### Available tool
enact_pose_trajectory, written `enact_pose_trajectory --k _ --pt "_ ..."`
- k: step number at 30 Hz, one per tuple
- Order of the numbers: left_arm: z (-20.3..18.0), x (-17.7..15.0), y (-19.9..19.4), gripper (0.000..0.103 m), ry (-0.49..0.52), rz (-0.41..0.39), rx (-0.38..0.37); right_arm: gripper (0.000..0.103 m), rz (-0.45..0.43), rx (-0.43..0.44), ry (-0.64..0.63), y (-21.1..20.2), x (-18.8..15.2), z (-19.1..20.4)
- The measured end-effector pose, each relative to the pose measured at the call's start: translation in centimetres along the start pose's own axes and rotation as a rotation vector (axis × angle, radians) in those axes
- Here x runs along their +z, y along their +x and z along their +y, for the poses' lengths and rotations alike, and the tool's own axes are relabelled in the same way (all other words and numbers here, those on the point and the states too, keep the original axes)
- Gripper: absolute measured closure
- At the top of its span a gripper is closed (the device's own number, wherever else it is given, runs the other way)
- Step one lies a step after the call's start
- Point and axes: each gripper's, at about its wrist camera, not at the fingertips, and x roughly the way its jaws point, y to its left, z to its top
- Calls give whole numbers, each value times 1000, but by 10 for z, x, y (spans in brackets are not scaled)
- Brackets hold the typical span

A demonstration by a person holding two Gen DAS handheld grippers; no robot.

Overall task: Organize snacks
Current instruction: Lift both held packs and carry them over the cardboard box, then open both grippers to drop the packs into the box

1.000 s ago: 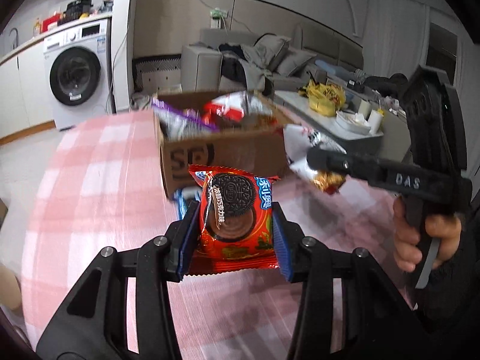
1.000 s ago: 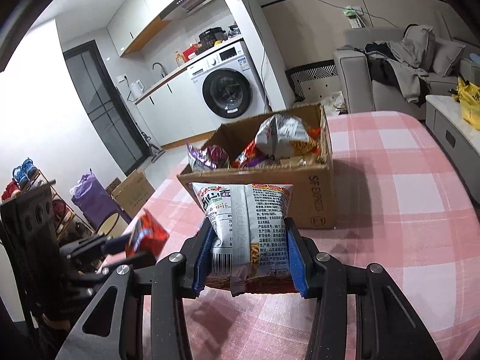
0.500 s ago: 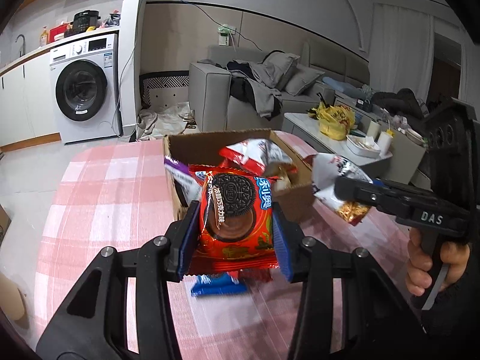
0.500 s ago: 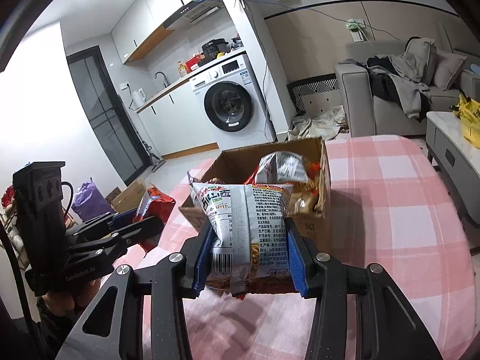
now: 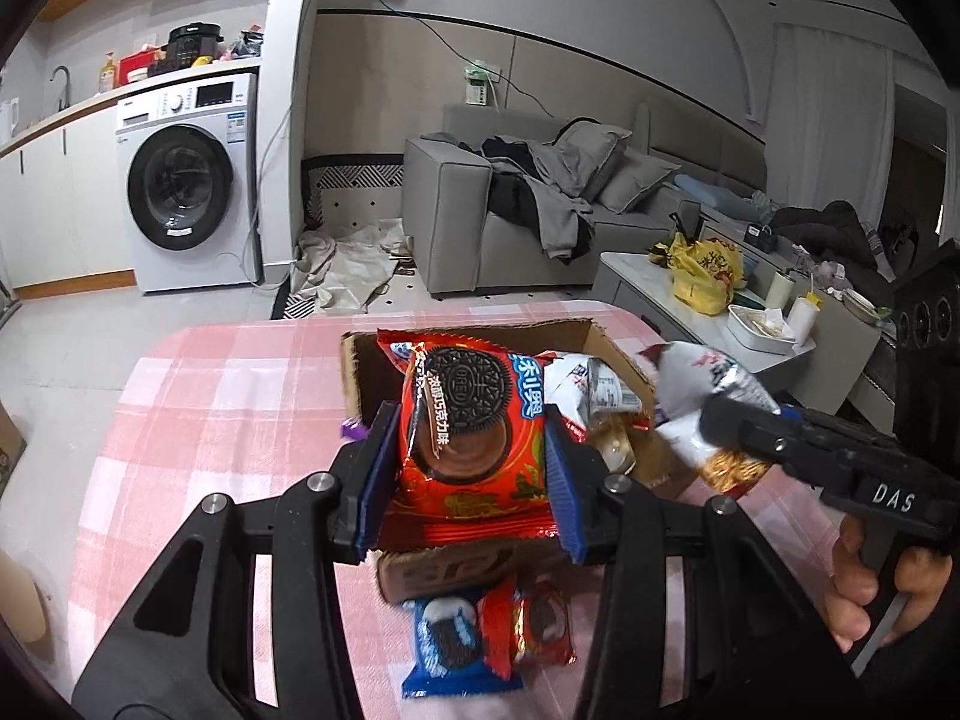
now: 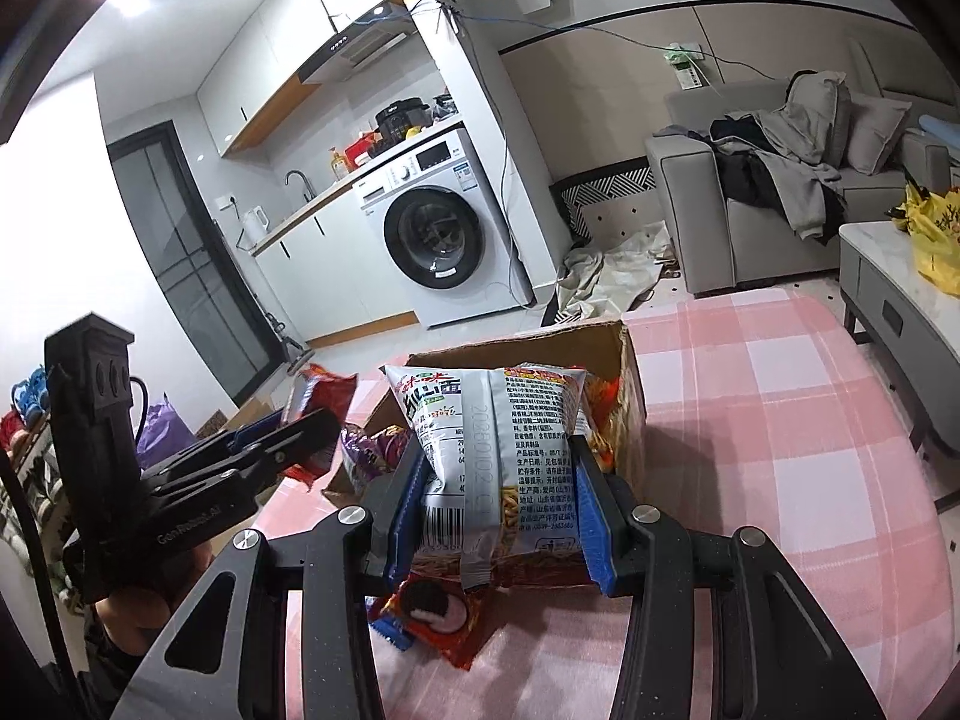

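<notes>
My left gripper [image 5: 471, 468] is shut on a red Oreo cookie pack [image 5: 471, 426], held above the near side of an open cardboard box [image 5: 618, 354] with several snack bags inside. My right gripper [image 6: 495, 486] is shut on a silver noodle-snack bag [image 6: 498, 450], also raised over the box [image 6: 627, 396]. In the left wrist view the right gripper [image 5: 735, 423] comes in from the right with its bag [image 5: 702, 378]. In the right wrist view the left gripper [image 6: 300, 429] shows at left with the red pack [image 6: 315, 393].
A blue cookie pack [image 5: 450, 642] and a red one [image 5: 537, 624] lie on the pink checked tablecloth [image 5: 228, 414] just in front of the box. A grey sofa [image 5: 480, 222], a washing machine [image 5: 186, 180] and a low table [image 5: 750, 324] stand beyond the table edge.
Both grippers rose and moved forward with their packs, from in front of the box to above it. The two packs on the cloth came into view below.
</notes>
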Motion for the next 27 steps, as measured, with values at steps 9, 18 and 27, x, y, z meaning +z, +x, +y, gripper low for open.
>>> enact_pose_trajectory --k 9,18,27 --pt "7 17 49 61 -3 16 19 58 38 -14 0 38 8 -4" --pt "2 17 89 61 29 46 20 58 41 -43 -1 62 10 -12" --pt "-8 12 121 61 65 91 36 55 81 -84 -62 77 6 -10"
